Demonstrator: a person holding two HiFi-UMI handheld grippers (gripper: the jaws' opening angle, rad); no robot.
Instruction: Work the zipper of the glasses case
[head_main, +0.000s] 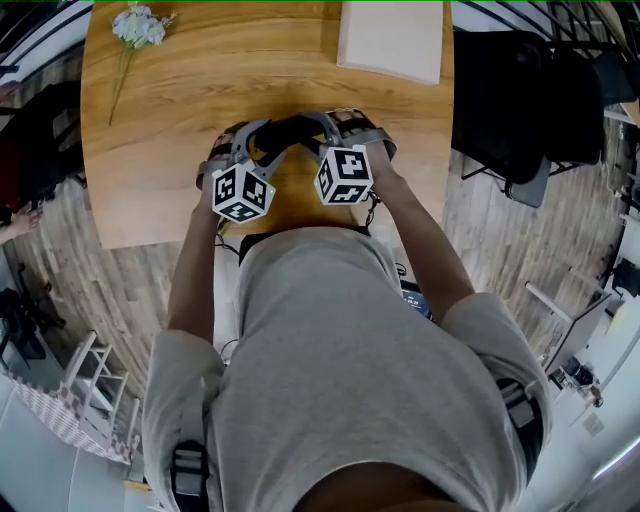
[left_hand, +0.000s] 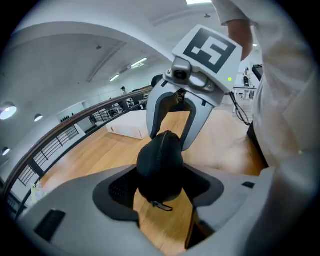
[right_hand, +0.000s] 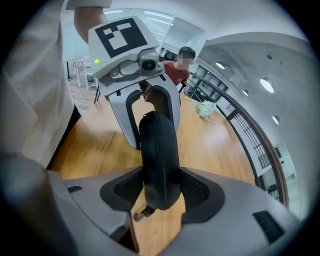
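Wooden tabletop (head_main: 180, 150) fills the top of the head view, with pale floorboards around it, a flower sprig (head_main: 140, 25) out at 11 o'clock and a white board (head_main: 392, 40) at 1 o'clock. At 12 o'clock from the person's chest sits the black glasses case (head_main: 290, 130). It is bridged between the left tool (head_main: 258, 140) and the right tool (head_main: 325, 135), one at each end.

Over to the left gripper view, where the left tool is pinching the rounded near end of the case (left_hand: 160, 160). Both pads press its sides and it is clear of the wood. A small dark tab (left_hand: 161, 205) hangs at 6 o'clock under that end. The other tool faces in from 12 o'clock and straddles the far end.

Now the right gripper view, where the case (right_hand: 159, 160) stands edge-on with its zipper seam running up the middle. The right tool's pads look snug against both flanks, so I call that a hold on the case body. A little metal piece (right_hand: 141, 212), probably the zipper pull, dangles at 7 o'clock. A person in red (right_hand: 175, 70) stands far off at 12 o'clock.

Here is the danger: neither tool has the pull itself. One must let go to fetch it, and the smooth shell could then pivot or slide in the single remaining pinch. The pull is tiny and swings free, so a hasty bite may catch fabric instead. Tugging against one grip could also twist the case out onto the tabletop
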